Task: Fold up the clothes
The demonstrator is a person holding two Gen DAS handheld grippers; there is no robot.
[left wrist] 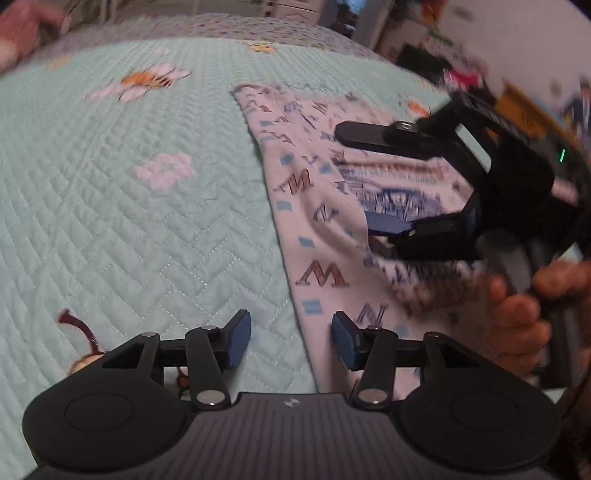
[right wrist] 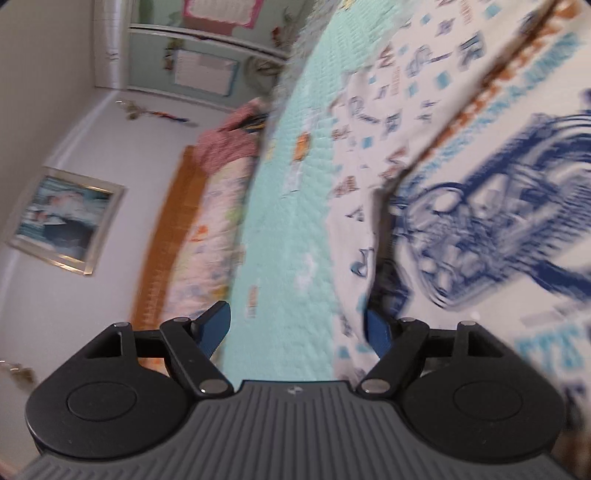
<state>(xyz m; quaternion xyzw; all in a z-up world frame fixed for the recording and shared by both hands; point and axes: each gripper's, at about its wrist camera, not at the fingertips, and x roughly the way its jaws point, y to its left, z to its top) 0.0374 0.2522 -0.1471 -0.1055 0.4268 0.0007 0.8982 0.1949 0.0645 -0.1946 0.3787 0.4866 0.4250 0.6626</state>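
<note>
A white garment (left wrist: 321, 229) printed with letters and a blue graphic lies on the mint quilted bedspread (left wrist: 129, 221). My left gripper (left wrist: 291, 341) is open low over the garment's left edge, which runs down between its blue pads. Seen in the left wrist view, my right gripper (left wrist: 356, 177) is open and turned on its side over the graphic, held by a hand (left wrist: 517, 314). In the right wrist view the right gripper (right wrist: 295, 328) stands wide open. Its right pad (right wrist: 376, 328) sits at a raised fold of the garment (right wrist: 480, 184). The image is blurred.
The bedspread (right wrist: 288, 221) stretches away to pillows and a patterned quilt (right wrist: 221, 177) against a wooden headboard (right wrist: 159, 240). A framed picture (right wrist: 62, 218) hangs on the wall. Clutter (left wrist: 461, 74) lies past the bed's far right corner. A blurred pink shape (left wrist: 22, 29) shows at the far left.
</note>
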